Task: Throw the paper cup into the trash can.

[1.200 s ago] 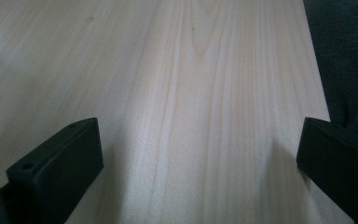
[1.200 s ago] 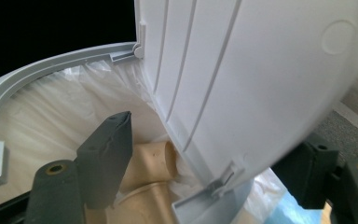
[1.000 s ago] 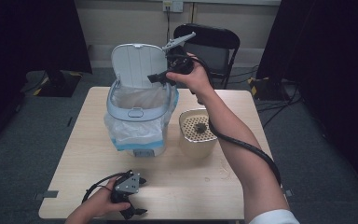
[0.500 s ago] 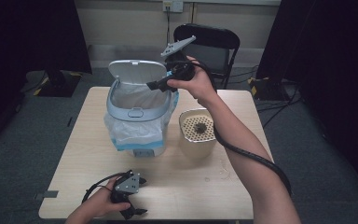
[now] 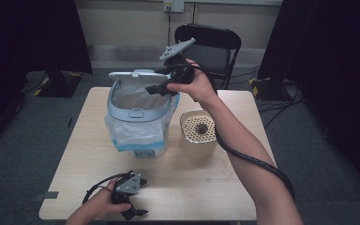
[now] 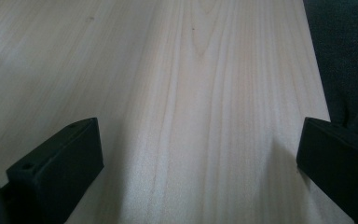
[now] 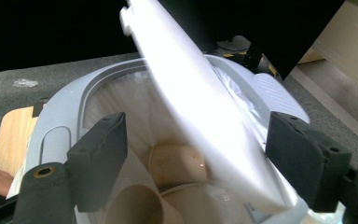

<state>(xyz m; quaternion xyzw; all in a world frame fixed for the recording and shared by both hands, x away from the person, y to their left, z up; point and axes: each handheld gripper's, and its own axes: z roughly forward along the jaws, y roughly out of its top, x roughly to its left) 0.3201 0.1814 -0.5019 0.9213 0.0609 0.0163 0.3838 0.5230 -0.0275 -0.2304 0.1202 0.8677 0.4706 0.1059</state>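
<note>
The table (image 5: 243, 197) is light wood, with a black folding chair (image 5: 211, 44) behind its far edge. On its far left part stands the bin (image 5: 138, 115), pale blue-grey with a white liner bag hanging over its rim. Its lid (image 5: 130, 75) is hinged at the back and stands tilted over the opening, neither shut nor fully raised. In the right gripper view the lid (image 7: 200, 107) crosses the frame as a white slanted panel, and beige paper cups (image 7: 177, 163) lie at the bottom of the liner.

Just right of the bin, apart from it, sits a cream container (image 5: 198, 133) with a perforated top and some dark bits on it.

The right gripper (image 5: 157, 88) is held over the bin's back rim, by the lid. Its jaws have just been opening and now stand wide, with the lid between them but not pressed by either pad.

The left gripper (image 5: 135, 213) rests on the table's near edge, its 2 jaws wide apart over bare wood (image 6: 200, 116), holding nothing.
</note>
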